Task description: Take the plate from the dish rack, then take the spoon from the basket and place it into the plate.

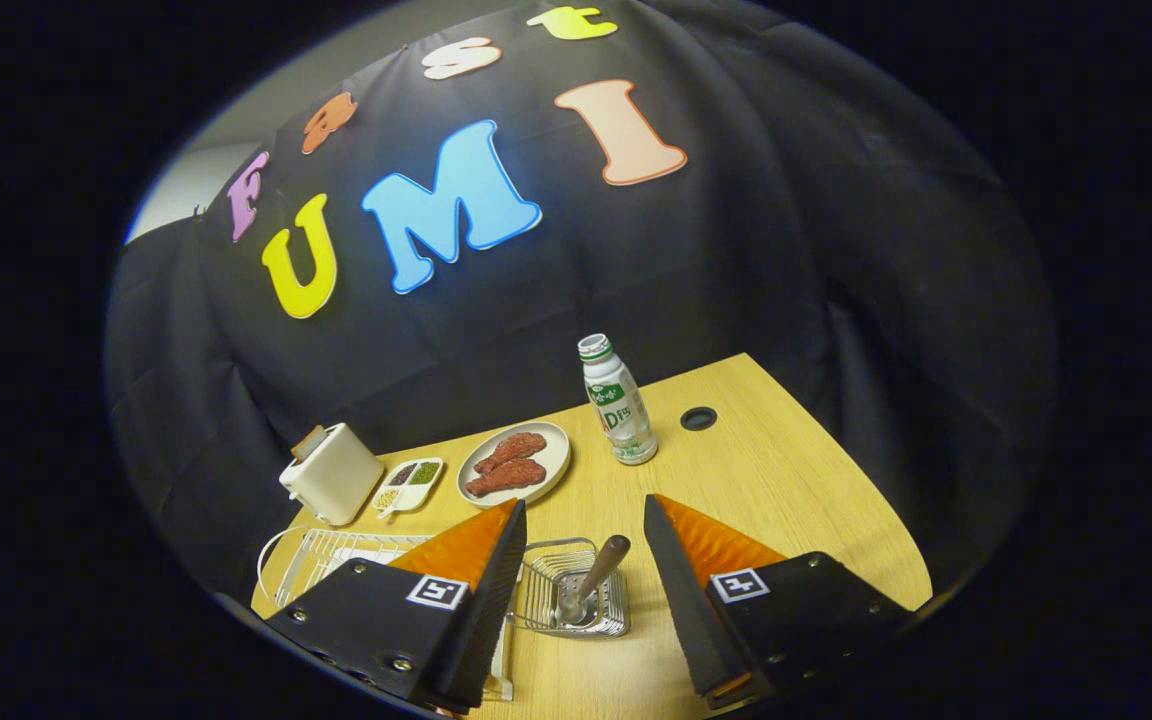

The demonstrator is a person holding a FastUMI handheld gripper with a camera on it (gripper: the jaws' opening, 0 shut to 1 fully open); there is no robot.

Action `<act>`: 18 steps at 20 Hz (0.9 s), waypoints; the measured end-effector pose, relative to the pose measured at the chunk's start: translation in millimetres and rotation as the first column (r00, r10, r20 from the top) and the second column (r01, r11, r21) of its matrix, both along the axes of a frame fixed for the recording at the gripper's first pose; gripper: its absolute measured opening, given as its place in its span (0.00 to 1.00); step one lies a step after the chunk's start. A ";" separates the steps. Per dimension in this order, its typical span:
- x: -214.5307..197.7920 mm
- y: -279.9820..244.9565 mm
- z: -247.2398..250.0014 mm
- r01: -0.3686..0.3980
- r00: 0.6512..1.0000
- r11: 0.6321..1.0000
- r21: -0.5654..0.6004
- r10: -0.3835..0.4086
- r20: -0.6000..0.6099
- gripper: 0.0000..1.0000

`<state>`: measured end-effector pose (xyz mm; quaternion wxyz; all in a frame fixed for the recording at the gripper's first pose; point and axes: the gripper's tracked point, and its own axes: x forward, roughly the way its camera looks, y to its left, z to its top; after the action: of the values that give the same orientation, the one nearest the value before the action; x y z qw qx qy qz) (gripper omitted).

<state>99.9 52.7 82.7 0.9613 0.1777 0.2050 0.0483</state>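
Observation:
My gripper (pixel 584 515) is open, raised above the wooden table (pixel 786 490), nothing between its fingers. Below the gap stands a small wire basket (pixel 576 600) holding a spoon (pixel 591 580) with a brown handle that leans up toward the right finger. A white wire dish rack (pixel 336 560) lies beside the basket, partly hidden behind the left finger (pixel 466 550); something white lies in it, and I cannot tell whether it is the plate.
Beyond the fingers sit a round plate with two pieces of meat (pixel 514 463), a small divided dish of beans (pixel 408 484), a white toaster (pixel 332 475) and an upright drink bottle (pixel 618 400). A dark round hole (pixel 698 418) marks the table's far corner.

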 end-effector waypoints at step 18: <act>21.1 19.9 -25.7 0.005 0.999 1.000 0.019 -0.004 -0.043 0.02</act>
<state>121.1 72.6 57.0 0.9551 0.1883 0.2247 0.0441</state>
